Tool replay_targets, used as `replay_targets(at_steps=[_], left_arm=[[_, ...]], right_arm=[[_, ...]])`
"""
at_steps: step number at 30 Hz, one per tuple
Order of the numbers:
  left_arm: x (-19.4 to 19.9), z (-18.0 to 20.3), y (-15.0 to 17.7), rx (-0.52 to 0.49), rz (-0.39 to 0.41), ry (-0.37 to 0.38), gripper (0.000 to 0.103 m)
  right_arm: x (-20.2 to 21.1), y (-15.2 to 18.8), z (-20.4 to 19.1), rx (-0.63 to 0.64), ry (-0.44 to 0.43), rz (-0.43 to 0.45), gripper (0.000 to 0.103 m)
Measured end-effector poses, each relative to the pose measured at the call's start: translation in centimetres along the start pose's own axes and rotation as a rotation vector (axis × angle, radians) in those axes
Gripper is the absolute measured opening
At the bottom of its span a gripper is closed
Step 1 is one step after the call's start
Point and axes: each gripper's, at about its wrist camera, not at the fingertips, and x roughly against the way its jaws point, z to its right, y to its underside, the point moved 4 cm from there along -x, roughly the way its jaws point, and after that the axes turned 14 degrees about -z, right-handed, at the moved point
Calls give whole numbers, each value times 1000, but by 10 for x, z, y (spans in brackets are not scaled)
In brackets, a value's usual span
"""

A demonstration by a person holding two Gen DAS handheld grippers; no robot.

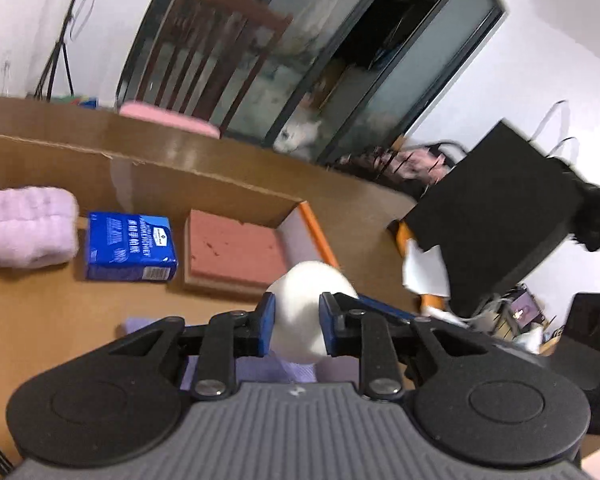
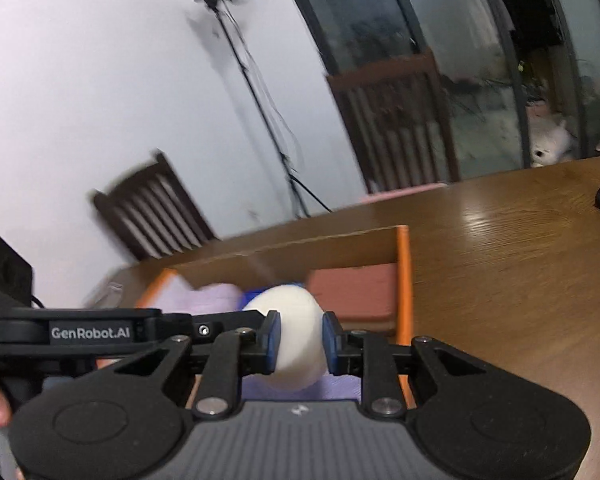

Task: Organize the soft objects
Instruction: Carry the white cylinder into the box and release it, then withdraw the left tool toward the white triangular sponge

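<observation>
My left gripper [image 1: 297,322] is shut on a white soft ball [image 1: 306,304] and holds it above an open cardboard box [image 1: 148,184]. In the box lie a pink sponge block [image 1: 236,250], a blue tissue pack [image 1: 130,246], a pale pink towel [image 1: 24,226] and a lilac cloth [image 1: 260,368]. My right gripper [image 2: 301,340] is also shut on a white soft ball [image 2: 296,336], above the same box [image 2: 300,248]. The left gripper's body [image 2: 80,334] shows at the left of the right wrist view.
The box stands on a brown wooden table [image 2: 500,248]. A black box [image 1: 500,216] and orange and white items [image 1: 420,264] lie at the right. Wooden chairs [image 2: 396,120] and a tripod [image 2: 252,92] stand behind the table, by glass doors.
</observation>
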Motion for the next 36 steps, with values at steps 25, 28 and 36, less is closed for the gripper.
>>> replay_targets(at_steps=[25,28,36], left_arm=[[129,22,63,-210,186,-358,69],[162,18,88,-246,255,-432,77],[232,14,170,-273,442,-549,94]], right_arm=[[-43,0,-34,300,314,-121,12],[0,3,-44,317,289,-49,20],[103,32,-76,326,192,126,36]])
